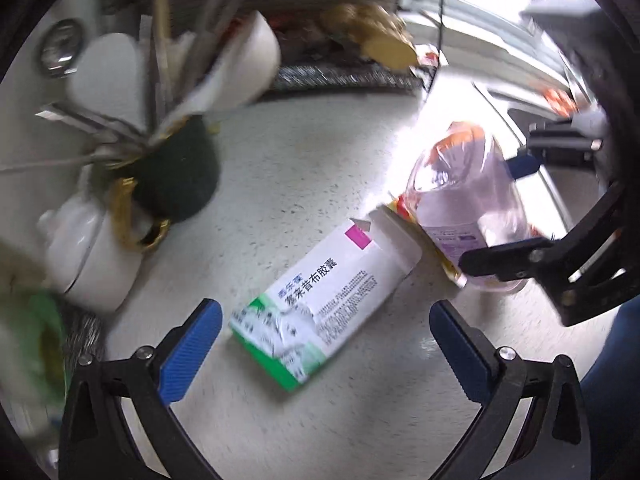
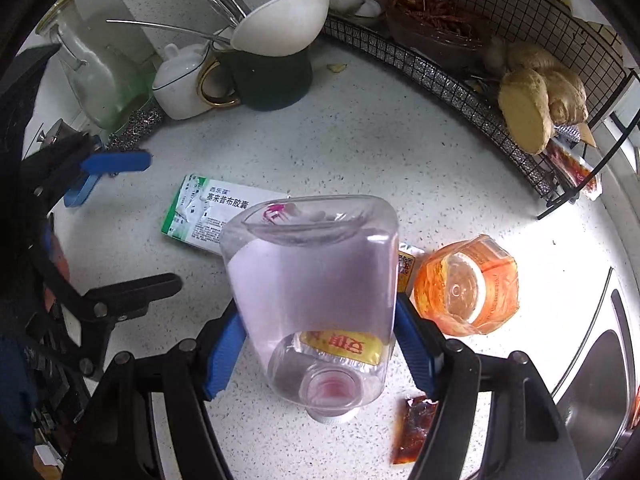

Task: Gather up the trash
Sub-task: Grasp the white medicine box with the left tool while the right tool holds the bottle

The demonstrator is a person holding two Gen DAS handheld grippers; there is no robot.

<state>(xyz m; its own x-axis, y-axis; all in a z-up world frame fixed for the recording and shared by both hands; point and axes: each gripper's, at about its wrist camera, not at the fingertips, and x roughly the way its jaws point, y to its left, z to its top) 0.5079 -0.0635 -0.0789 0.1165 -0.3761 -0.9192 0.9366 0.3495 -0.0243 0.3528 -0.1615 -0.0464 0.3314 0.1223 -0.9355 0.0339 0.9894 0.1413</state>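
Observation:
A white and green medicine box (image 1: 320, 306) lies on the speckled counter (image 1: 320, 160), just ahead of my open left gripper (image 1: 325, 340), between its blue pads. It also shows in the right wrist view (image 2: 200, 216). My right gripper (image 2: 320, 344) is shut on a clear plastic bottle (image 2: 316, 292) and holds it above the counter; the bottle also shows in the left wrist view (image 1: 468, 200). An orange-labelled empty bottle (image 2: 466, 284) lies to its right. A red sauce packet (image 2: 414, 430) and a yellow packet (image 2: 340, 342) lie below the held bottle.
A dark green mug (image 2: 268, 76) with a white bowl and cutlery, a white sugar pot (image 2: 180, 80) and a glass bottle (image 2: 92, 68) stand at the back left. A wire basket (image 2: 480, 80) holds ginger (image 2: 536, 100). A sink (image 2: 600, 360) is at the right.

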